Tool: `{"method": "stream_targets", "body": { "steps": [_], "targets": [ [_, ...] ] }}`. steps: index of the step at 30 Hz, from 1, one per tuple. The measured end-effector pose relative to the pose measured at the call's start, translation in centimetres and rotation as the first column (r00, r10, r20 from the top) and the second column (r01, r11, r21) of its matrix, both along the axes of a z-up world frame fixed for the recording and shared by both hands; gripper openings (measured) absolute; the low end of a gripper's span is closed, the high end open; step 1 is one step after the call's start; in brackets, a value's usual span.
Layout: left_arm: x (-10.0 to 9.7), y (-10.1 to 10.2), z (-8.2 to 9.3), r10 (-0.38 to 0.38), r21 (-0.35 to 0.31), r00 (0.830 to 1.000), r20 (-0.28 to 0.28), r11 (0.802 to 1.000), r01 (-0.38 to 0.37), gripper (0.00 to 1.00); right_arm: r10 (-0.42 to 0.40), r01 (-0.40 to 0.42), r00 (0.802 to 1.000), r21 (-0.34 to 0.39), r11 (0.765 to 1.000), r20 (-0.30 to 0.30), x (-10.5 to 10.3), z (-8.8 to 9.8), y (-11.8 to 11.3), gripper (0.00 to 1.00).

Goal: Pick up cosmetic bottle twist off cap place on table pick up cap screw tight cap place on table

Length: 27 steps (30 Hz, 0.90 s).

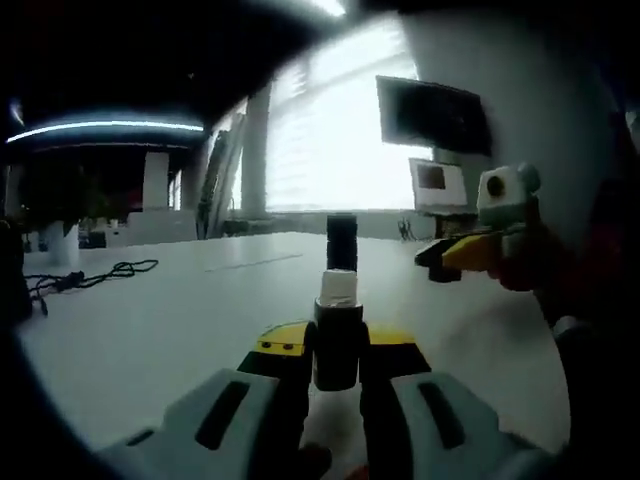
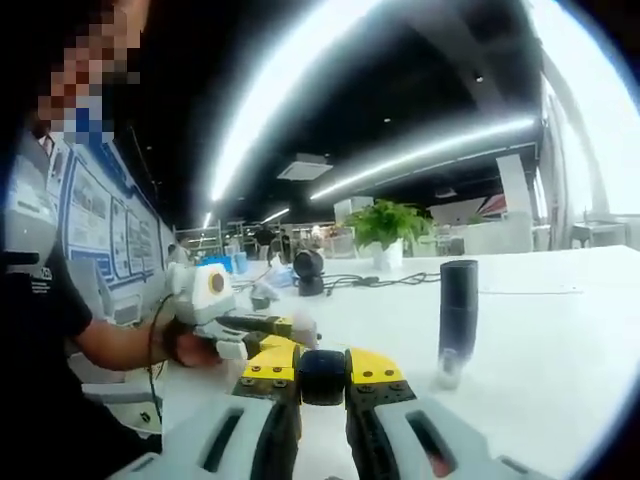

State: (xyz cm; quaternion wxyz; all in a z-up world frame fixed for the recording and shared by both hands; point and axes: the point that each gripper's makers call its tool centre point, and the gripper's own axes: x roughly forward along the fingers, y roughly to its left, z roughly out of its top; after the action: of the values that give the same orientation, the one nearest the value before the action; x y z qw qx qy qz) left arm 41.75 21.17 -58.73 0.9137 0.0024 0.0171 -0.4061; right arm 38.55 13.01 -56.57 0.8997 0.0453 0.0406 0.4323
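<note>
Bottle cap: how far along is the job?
Done: cap is off; the bottle in the left gripper shows a bare white neck. In hand: the right gripper grips the dark cap. Left: screw it tight, set the bottle on the table.

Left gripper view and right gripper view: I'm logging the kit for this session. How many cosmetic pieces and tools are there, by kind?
Dark bottles with a white neck, cap off: 1, held in the left tool
Round black caps: 1, held in the right tool
Tall black cylindrical containers standing on the table: 1
Tools: 2, left tool and right tool
Total: 5
</note>
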Motion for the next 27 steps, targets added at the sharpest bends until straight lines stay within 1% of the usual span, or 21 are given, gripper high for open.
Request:
{"method": "stream_targets", "body": {
  "steps": [2, 3, 4, 5, 6, 7, 8, 9, 12, 13, 14, 15, 16, 17, 19, 20, 22, 23, 24, 25, 27],
  "targets": [
    [0.0, -0.1, 0.2, 0.012, 0.000, 1.000, 0.005, 1.000, -0.012, 0.08, 0.000, 0.000, 1.000, 0.001, 1.000, -0.003, 0.1, -0.1, 0.0, 0.12],
    [0.0, 0.0, 0.3, 0.022, 0.009, 1.000, 0.022, 1.000, -0.022, 0.08, 0.000, 0.000, 1.000, 0.001, 1.000, -0.004, 0.1, -0.2, 0.0, 0.12],
    [0.0, 0.0, 0.5, 0.021, 0.004, 0.999, 0.025, 1.000, -0.021, 0.08, 0.001, -0.001, 1.000, 0.002, 1.000, -0.005, 0.1, -0.2, 0.1, 0.12],
    [0.0, -0.1, 1.0, 0.026, -0.024, 0.999, 0.025, 0.999, -0.025, 0.08, 0.001, -0.001, 1.000, 0.004, 1.000, -0.005, 0.1, -0.2, 0.1, 0.12],
    [0.3, 0.3, 0.7, 0.061, -0.036, 0.998, -0.018, 0.997, -0.061, 0.08, 0.002, -0.002, 1.000, 0.005, 1.000, -0.006, 0.1, -0.2, 0.1, 0.12],
    [0.4, 0.3, 0.6, 0.058, -0.024, 0.998, -0.022, 0.998, -0.059, 0.08, 0.003, -0.003, 1.000, 0.004, 1.000, -0.006, 0.0, -0.2, 0.1, 0.12],
    [0.4, 0.3, 0.6, 0.051, -0.030, 0.999, -0.018, 0.998, -0.051, 0.08, 0.003, -0.003, 1.000, 0.004, 1.000, -0.006, 0.0, -0.2, 0.1, 0.12],
    [0.6, 0.5, 0.5, 0.063, -0.047, 0.997, -0.035, 0.997, -0.064, 0.08, 0.004, -0.004, 1.000, 0.005, 1.000, -0.007, 0.0, -0.2, 0.1, 0.12],
    [0.8, 0.6, 0.1, 0.068, -0.037, 0.996, -0.061, 0.997, -0.071, 0.08, 0.004, -0.003, 1.000, 0.005, 1.000, -0.009, 0.0, -0.3, 0.1, 0.12],
    [0.8, 0.6, 0.2, 0.072, -0.041, 0.996, -0.048, 0.996, -0.074, 0.08, 0.004, -0.003, 1.000, 0.005, 1.000, -0.009, 0.0, -0.3, 0.1, 0.12],
    [0.8, 0.6, 0.1, 0.075, -0.041, 0.996, -0.048, 0.996, -0.077, 0.08, 0.004, -0.004, 1.000, 0.004, 1.000, -0.009, 0.0, -0.4, 0.1, 0.12],
    [1.0, 0.6, -0.1, 0.094, -0.033, 0.994, -0.062, 0.995, -0.096, 0.08, 0.003, -0.003, 1.000, 0.005, 1.000, -0.010, 0.1, -0.4, 0.1, 0.12],
    [1.2, 0.7, -0.3, 0.103, -0.011, 0.993, -0.049, 0.995, -0.103, 0.08, 0.003, -0.002, 1.000, 0.006, 1.000, -0.011, 0.1, -0.4, 0.1, 0.12],
    [1.2, 0.8, -0.4, 0.109, 0.021, 0.994, -0.012, 0.994, -0.108, 0.08, 0.002, -0.002, 1.000, 0.006, 1.000, -0.012, 0.1, -0.5, 0.1, 0.12],
    [0.8, 0.6, -0.8, 0.095, 0.027, 0.995, -0.008, 0.995, -0.095, 0.08, 0.002, -0.002, 1.000, 0.007, 1.000, -0.013, 0.1, -0.5, 0.1, 0.12],
    [0.8, 0.6, -0.6, 0.091, 0.016, 0.996, -0.009, 0.996, -0.090, 0.08, 0.002, -0.002, 1.000, 0.007, 1.000, -0.013, 0.1, -0.5, 0.1, 0.12],
    [1.0, 0.7, -0.7, 0.106, 0.011, 0.994, -0.021, 0.994, -0.106, 0.08, 0.002, -0.002, 1.000, 0.008, 1.000, -0.015, 0.1, -0.6, 0.1, 0.12],
    [1.1, 0.7, -0.7, 0.102, 0.012, 0.995, -0.017, 0.995, -0.102, 0.08, 0.003, -0.003, 1.000, 0.009, 1.000, -0.016, 0.1, -0.6, 0.2, 0.12],
    [1.1, 0.6, -1.2, 0.103, 0.029, 0.994, -0.034, 0.994, -0.102, 0.08, 0.003, -0.003, 1.000, 0.009, 1.000, -0.016, 0.1, -0.6, 0.3, 0.12],
    [1.3, 0.5, -1.4, 0.108, 0.033, 0.993, -0.039, 0.994, -0.107, 0.08, 0.004, -0.004, 1.000, 0.009, 1.000, -0.017, 0.1, -0.7, 0.3, 0.12],
    [1.0, 0.0, -2.0, 0.092, 0.072, 0.995, -0.034, 0.993, -0.089, 0.08, 0.006, -0.006, 1.000, 0.009, 1.000, -0.018, 0.1, -0.7, 0.4, 0.12]
  ]
}}
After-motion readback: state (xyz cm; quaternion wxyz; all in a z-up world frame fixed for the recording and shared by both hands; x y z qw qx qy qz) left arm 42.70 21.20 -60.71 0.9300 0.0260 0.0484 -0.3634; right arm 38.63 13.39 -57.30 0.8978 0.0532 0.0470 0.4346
